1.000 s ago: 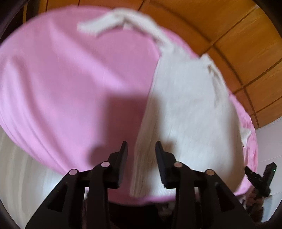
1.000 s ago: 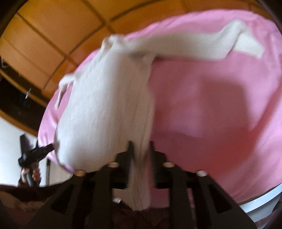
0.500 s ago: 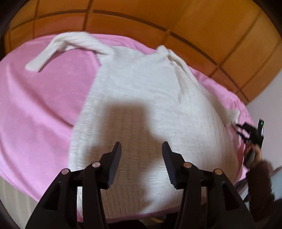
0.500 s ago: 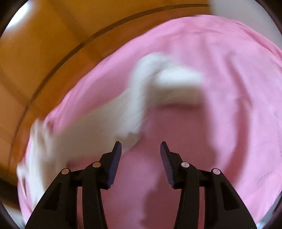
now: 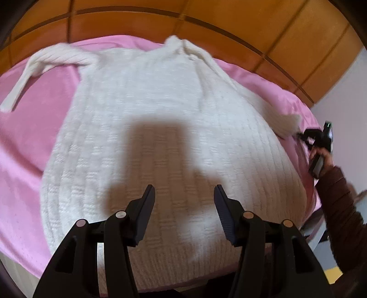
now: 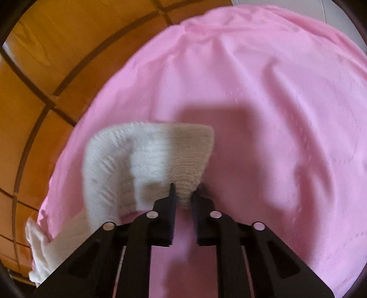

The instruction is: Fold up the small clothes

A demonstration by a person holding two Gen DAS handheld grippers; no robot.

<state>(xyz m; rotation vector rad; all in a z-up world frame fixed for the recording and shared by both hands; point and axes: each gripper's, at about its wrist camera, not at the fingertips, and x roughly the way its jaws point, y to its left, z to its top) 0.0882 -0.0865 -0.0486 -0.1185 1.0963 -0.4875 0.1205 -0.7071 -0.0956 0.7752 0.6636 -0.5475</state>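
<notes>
A small white knitted sweater (image 5: 160, 128) lies flat on a pink cloth (image 5: 25, 137), one sleeve (image 5: 52, 62) stretched to the far left. My left gripper (image 5: 184, 194) is open and empty, hovering above the sweater's lower body. In the right wrist view my right gripper (image 6: 184, 194) is nearly closed, its fingers pinching the cuff end of the other sleeve (image 6: 160, 160), which bends back over the pink cloth (image 6: 263, 114). The right gripper also shows at the right edge of the left wrist view (image 5: 305, 137), beside that cuff.
The pink cloth covers a table over an orange tiled floor (image 5: 229, 20). The table's front edge (image 5: 23, 270) runs just below the sweater hem. A dark-sleeved arm (image 5: 339, 206) reaches in at the right. A white wall (image 5: 344, 91) stands at the far right.
My right gripper let go of the sweater's body, opened, moved to the right sleeve cuff and closed on it. My left gripper stayed open and shifted over the spread-out sweater.
</notes>
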